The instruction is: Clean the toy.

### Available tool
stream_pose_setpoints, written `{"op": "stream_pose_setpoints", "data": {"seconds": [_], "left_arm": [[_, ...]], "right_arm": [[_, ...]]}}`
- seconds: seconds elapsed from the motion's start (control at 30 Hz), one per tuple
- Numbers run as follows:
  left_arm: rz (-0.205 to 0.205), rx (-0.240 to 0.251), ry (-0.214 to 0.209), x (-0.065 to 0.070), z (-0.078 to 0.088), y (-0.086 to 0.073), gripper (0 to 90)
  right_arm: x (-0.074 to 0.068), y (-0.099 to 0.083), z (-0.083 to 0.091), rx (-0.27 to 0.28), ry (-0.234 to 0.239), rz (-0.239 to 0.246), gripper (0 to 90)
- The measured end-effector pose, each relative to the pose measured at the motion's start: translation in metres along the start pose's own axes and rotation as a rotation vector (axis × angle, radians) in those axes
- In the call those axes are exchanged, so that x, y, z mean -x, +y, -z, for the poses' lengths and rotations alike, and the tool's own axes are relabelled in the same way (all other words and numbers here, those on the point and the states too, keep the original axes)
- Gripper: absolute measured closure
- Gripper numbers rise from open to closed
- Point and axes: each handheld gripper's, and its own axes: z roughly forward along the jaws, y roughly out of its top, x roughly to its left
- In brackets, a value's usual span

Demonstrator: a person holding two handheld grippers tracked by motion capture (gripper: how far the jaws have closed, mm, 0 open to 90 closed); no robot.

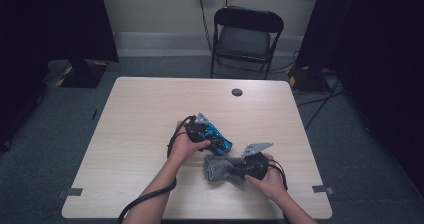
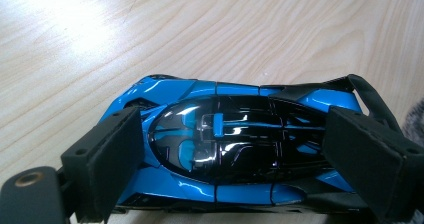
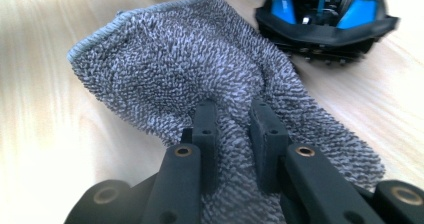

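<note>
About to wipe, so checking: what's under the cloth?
Around the cloth only bare table shows. The right gripper pinches a fold; whatever lies beneath the cloth is covered. The car sits beside it.

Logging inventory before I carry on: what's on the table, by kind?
Blue toy car: 1
Grey cloth: 1
Grippers: 2, left gripper on the car, right gripper on the cloth
Total: 4

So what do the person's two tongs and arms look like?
Both tongs are black. The left tongs and right tongs each carry a grey three-cornered plate on top and trail a black cable. Their jaws are flat black pads on arms with brass-coloured rivets. The forearms show no sleeves.
</note>
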Motion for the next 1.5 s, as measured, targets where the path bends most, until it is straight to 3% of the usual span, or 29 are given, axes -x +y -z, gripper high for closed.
{"op": "stream_pose_setpoints", "data": {"seconds": [1.03, 1.5], "left_arm": [[-0.001, -0.001, 0.001, 0.000, 0.000, 0.000, 9.7], [0.000, 0.000, 0.002, 0.000, 0.000, 0.000, 9.7]], "right_arm": [[0.029, -0.008, 0.014, 0.016, -0.057, -0.063, 75.6], [0.047, -0.012, 0.024, 0.019, -0.105, -0.092, 75.6]]}}
